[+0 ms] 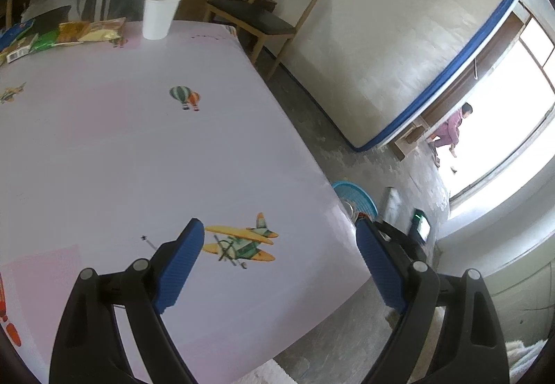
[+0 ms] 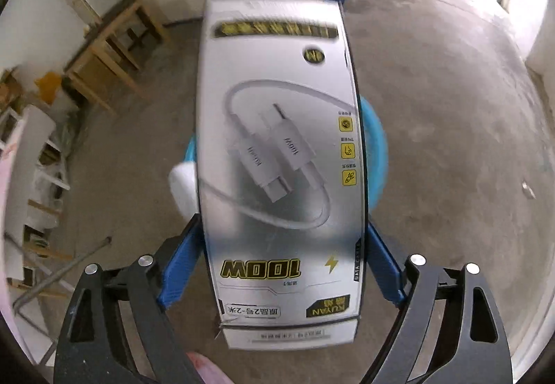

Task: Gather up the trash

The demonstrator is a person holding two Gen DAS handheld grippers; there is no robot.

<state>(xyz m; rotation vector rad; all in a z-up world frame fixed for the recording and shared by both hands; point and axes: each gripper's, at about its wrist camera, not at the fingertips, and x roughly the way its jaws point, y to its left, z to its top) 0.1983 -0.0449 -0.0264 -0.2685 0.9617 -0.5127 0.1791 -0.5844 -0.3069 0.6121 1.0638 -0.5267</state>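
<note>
A silver cable box [image 2: 277,158] printed "100W" lies lengthwise between the blue pads of my right gripper [image 2: 282,224]. Its far end is blurred, and a thin gap shows beside the right pad. The jaws stand wide and the pads do not seem to press on it. Straight below it on the floor is a blue bin [image 2: 374,148] with something white [image 2: 182,182] at its rim. My left gripper [image 1: 277,235] hangs open and holds nothing over the near corner of the pink table [image 1: 138,158]. A white paper cup [image 1: 159,16] and snack wrappers [image 1: 69,35] lie at the table's far end.
The blue bin [image 1: 355,198] shows just past the table's right edge. A wooden chair [image 1: 263,19] and an upright mattress [image 1: 399,37] stand behind the table. A person in pink [image 1: 451,127] sits by the bright window. Wooden chairs [image 2: 104,37] stand along the wall.
</note>
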